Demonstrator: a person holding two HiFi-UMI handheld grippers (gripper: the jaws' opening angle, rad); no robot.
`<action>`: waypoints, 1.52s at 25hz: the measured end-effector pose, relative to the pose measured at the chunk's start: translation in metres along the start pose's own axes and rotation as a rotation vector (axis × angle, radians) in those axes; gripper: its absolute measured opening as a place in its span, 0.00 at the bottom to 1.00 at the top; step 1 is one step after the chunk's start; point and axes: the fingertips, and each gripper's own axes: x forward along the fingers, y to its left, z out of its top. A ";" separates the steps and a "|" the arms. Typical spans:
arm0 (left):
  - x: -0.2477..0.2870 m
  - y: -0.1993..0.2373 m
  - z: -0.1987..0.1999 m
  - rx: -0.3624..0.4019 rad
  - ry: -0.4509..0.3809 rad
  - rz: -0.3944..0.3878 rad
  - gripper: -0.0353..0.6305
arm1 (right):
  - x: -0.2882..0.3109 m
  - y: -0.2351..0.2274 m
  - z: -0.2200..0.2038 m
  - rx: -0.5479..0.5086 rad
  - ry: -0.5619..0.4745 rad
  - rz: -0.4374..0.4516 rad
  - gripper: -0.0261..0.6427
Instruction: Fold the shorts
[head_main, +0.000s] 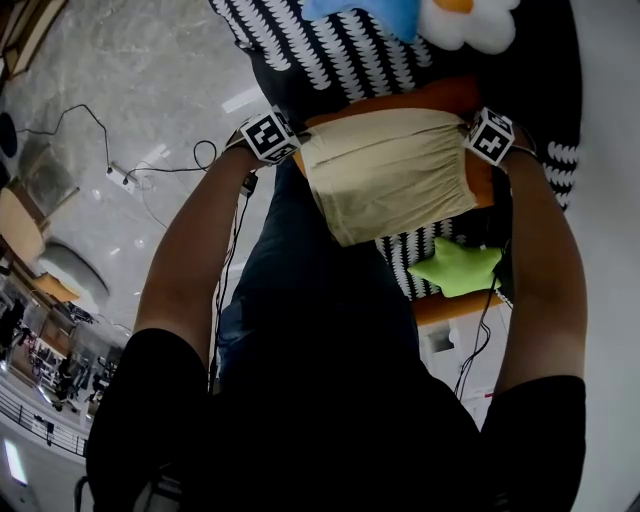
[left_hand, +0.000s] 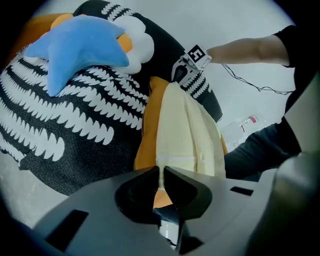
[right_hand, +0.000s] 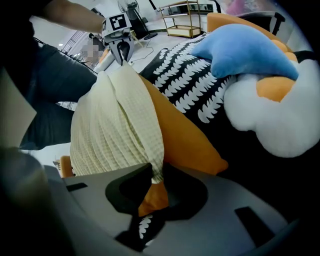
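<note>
The cream shorts (head_main: 390, 175) are stretched between my two grippers and hang down in front of an orange cushion (head_main: 420, 95). My left gripper (head_main: 300, 150) is shut on the shorts' left top corner. In the left gripper view its jaws (left_hand: 161, 175) pinch the cloth's hem and the shorts (left_hand: 185, 135) run away towards the right gripper (left_hand: 182, 75). My right gripper (head_main: 468, 140) is shut on the right top corner. The right gripper view has the cloth's edge clamped in the jaws (right_hand: 157, 175), with the shorts (right_hand: 115, 130) leading to the left gripper (right_hand: 121, 52).
Behind the shorts lies a black-and-white patterned cover (head_main: 330, 50) with a blue star cushion (head_main: 365, 12) and a white flower cushion (head_main: 480, 25) on it. A green star cushion (head_main: 458, 268) lies below the shorts. The person's dark trousers (head_main: 320, 300) fill the middle; cables (head_main: 150, 170) cross the floor at left.
</note>
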 end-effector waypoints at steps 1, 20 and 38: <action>-0.001 -0.001 0.002 0.005 -0.002 0.008 0.12 | -0.002 0.000 -0.001 -0.005 0.003 -0.003 0.15; -0.065 0.026 0.047 0.023 -0.102 0.149 0.10 | -0.054 -0.048 0.009 -0.058 -0.024 -0.188 0.10; -0.074 -0.028 0.032 0.139 -0.096 0.087 0.10 | -0.071 -0.025 0.011 -0.086 -0.127 -0.280 0.10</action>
